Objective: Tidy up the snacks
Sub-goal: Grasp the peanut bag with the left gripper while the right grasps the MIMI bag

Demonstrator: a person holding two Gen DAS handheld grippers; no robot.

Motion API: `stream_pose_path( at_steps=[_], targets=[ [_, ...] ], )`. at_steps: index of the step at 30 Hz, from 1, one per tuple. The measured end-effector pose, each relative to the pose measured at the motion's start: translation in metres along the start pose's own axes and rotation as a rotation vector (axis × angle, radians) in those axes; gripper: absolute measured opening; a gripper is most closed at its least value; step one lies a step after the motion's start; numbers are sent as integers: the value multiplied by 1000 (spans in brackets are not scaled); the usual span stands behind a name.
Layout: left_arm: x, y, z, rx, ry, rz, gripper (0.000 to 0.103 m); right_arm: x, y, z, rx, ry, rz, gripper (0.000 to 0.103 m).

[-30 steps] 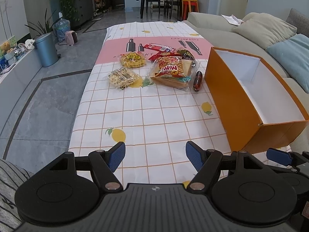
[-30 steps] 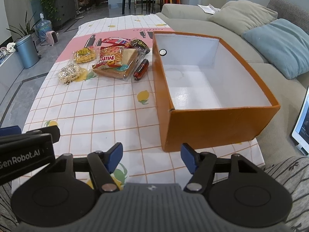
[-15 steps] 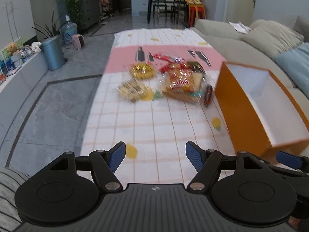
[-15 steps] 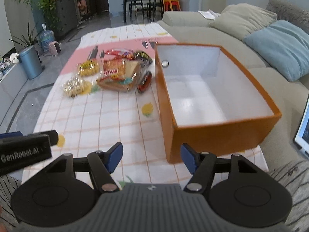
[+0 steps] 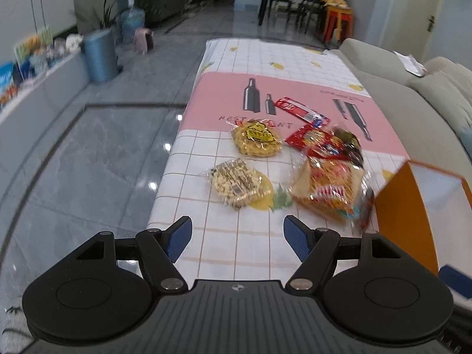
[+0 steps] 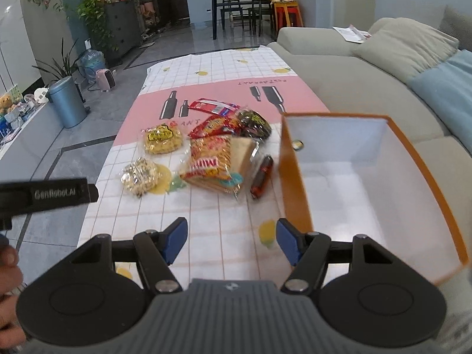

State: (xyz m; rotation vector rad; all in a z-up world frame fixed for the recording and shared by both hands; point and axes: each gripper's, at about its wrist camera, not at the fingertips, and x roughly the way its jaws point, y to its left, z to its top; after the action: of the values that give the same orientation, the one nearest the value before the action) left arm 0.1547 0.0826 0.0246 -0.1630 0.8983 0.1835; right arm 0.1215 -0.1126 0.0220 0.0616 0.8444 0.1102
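Several snack packs lie in a heap mid-table: a yellow cracker pack (image 5: 256,142) (image 6: 162,139), a pale puffed-rice pack (image 5: 236,183) (image 6: 139,176), a big orange-and-red chips bag (image 5: 329,188) (image 6: 217,162), a red flat wrapper (image 5: 301,112) (image 6: 213,106) and a dark sausage stick (image 6: 261,176). An orange box (image 6: 292,174) (image 5: 404,215) with a white, empty inside stands right of them. My left gripper (image 5: 237,237) is open above the cloth, short of the puffed-rice pack. My right gripper (image 6: 229,240) is open too, near the box's left wall. Nothing lies between either pair of fingers.
The table carries a checked white and pink cloth (image 6: 206,206). A grey sofa (image 6: 339,67) with cushions runs along its right side. Tiled floor (image 5: 88,153), a blue bin (image 5: 98,56) and plants lie to the left. The left gripper's body (image 6: 47,196) crosses the right view.
Both grippers have travelled forward along the table toward the snack heap, which now looks larger and nearer. Their jaws stayed as wide as before, with nothing taken hold of.
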Motion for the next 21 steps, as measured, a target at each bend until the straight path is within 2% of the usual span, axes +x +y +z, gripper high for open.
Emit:
stream_pose_path(
  at_steps=[4, 10, 14, 16, 18, 21],
  targets=[
    [36, 2, 35, -21, 47, -35, 84, 33, 10, 28, 9, 17, 14, 66],
    [98, 0, 71, -60, 150, -94, 84, 90, 22, 58, 10, 68, 19, 66],
    [139, -7, 81, -10, 244, -81, 84, 126, 25, 70, 24, 117, 28, 66],
    [161, -10, 81, 22, 318, -57, 84, 142, 25, 74, 32, 138, 25, 66],
    [176, -6, 79, -16, 363, -20, 84, 152, 27, 76, 27, 155, 17, 66],
    [193, -2, 76, -69, 406, -31, 84, 161, 24, 77, 36, 162, 11, 66]
  ],
)
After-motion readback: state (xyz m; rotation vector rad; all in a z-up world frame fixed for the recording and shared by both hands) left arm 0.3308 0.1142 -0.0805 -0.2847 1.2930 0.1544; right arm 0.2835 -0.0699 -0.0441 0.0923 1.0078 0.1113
